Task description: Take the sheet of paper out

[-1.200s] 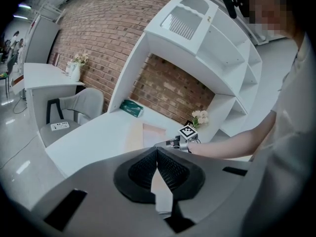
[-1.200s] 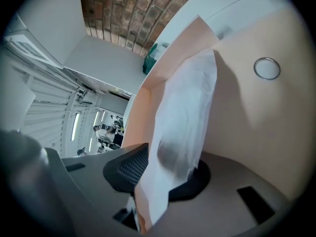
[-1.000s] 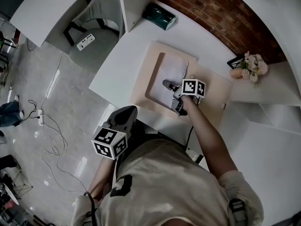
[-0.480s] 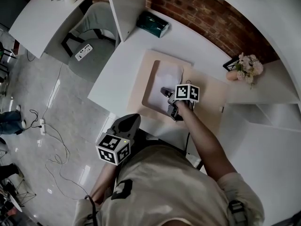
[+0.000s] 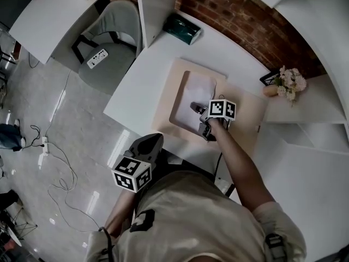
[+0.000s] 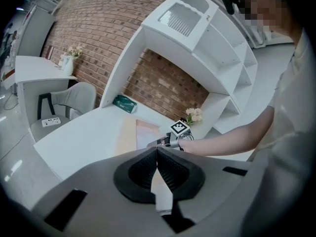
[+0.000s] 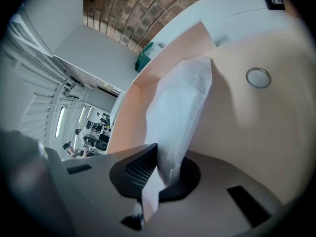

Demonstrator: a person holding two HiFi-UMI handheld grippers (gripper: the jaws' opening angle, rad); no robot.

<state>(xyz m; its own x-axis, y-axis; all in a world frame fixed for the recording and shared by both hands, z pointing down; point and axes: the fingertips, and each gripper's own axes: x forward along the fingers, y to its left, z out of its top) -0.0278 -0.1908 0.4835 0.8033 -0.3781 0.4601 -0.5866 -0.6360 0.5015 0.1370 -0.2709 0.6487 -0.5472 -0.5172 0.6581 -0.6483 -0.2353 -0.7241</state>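
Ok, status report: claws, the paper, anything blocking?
Right claw shut on the sheet of paper, near edge lifted. Left claw shut, empty, off the desk. Far end lies in the beige tray; nothing on it.

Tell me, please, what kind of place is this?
Probably an office or study room: a white desk, a grey chair beside it, white shelves, and a brick wall behind.

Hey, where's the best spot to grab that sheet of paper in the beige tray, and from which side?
Grip the near edge, the one toward the person, coming in low from that side. The sheet of paper is thin and sits inside the beige tray, so only a free edge lets both pads close on it. The right gripper is shut on that edge.
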